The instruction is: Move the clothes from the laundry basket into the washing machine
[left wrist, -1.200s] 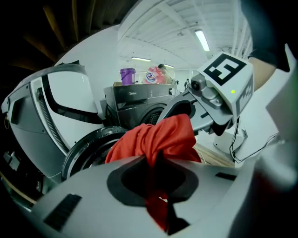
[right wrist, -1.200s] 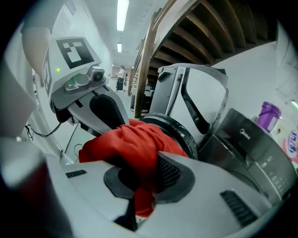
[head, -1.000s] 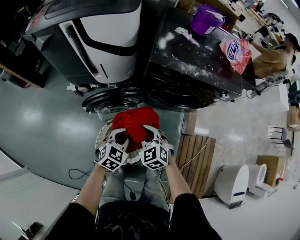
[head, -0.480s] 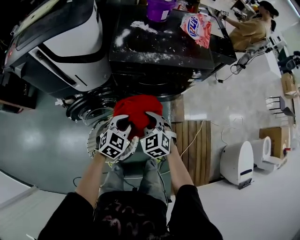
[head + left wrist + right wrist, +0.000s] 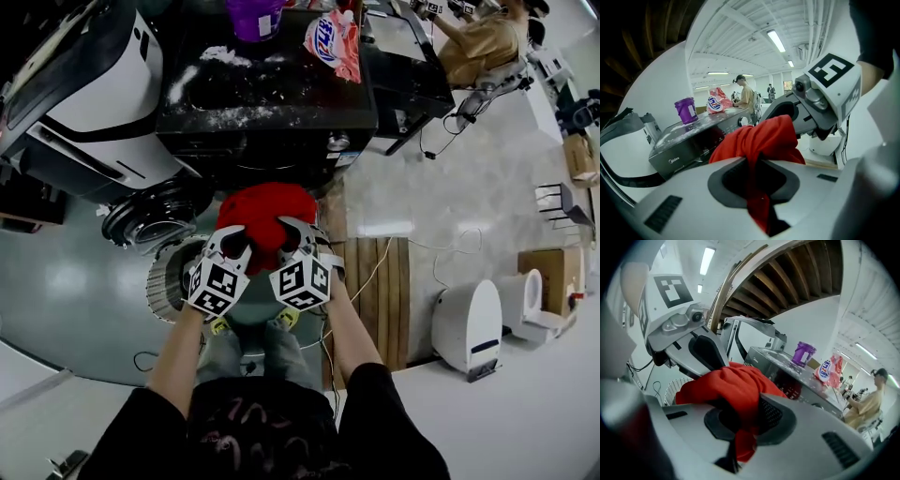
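A bunched red garment (image 5: 265,211) hangs in the air between my two grippers, just in front of the dark washing machine (image 5: 272,103). My left gripper (image 5: 236,246) is shut on its left side, and red cloth (image 5: 757,140) fills that gripper's jaws. My right gripper (image 5: 292,246) is shut on the right side of the same cloth (image 5: 736,385). The machine's round door (image 5: 155,214) stands open to the left. The white laundry basket (image 5: 173,277) sits low on the floor beneath my left gripper; its inside is hidden.
A purple tub (image 5: 255,17) and a pink detergent bag (image 5: 333,42) sit on the washer's powder-dusted top. A large white and black machine (image 5: 84,94) stands at left. A wooden pallet (image 5: 375,291) and a white appliance (image 5: 473,328) lie right. A person (image 5: 478,37) sits far back.
Both grippers have carried the red garment up and away from the basket, toward the washing machine's front. The grip on the cloth is unchanged.
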Demonstrator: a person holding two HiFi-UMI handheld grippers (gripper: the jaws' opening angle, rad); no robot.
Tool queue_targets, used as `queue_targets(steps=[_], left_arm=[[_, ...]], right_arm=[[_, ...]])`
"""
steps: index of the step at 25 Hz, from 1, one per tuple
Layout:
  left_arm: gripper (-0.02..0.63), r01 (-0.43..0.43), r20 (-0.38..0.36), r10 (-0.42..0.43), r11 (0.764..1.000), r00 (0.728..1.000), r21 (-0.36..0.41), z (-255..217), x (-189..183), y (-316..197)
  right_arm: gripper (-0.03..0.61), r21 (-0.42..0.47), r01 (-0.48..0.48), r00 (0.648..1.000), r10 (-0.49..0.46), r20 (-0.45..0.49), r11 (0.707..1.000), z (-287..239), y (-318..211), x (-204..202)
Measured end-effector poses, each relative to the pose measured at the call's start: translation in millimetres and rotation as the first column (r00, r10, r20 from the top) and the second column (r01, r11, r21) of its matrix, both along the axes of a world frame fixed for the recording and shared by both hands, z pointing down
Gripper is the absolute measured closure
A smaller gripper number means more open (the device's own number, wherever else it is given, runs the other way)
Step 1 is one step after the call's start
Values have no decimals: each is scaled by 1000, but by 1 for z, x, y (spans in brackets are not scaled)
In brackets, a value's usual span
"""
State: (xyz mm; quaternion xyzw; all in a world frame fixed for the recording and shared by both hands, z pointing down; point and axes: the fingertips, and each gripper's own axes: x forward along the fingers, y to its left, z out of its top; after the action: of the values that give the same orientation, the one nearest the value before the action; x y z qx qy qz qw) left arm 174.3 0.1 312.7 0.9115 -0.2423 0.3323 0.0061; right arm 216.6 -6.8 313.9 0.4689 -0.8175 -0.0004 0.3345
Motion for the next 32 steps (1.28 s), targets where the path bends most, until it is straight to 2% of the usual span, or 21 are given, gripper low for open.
queue_targets(steps=[7,17,23,32], left_arm=[[552,-9,-9,9,1000,1000,0,0,24,-10],[553,-3,-47,3,1000,999,4,8,6,-38],[552,-31,-65,30,1000,997,-5,25,-11,-46],[553,-23,-67,23,1000,997,3,74,1,-73]], right_arm=[[529,-3,9,1000,-9,-20,1000,0,-10,24],[529,13,-5,999,5,-41,1000,6,-37,5],[529,5,-36,998,36,-53,999,22,-44,-12],[529,17,-12,999,12,-49,1000,72,-71,0]])
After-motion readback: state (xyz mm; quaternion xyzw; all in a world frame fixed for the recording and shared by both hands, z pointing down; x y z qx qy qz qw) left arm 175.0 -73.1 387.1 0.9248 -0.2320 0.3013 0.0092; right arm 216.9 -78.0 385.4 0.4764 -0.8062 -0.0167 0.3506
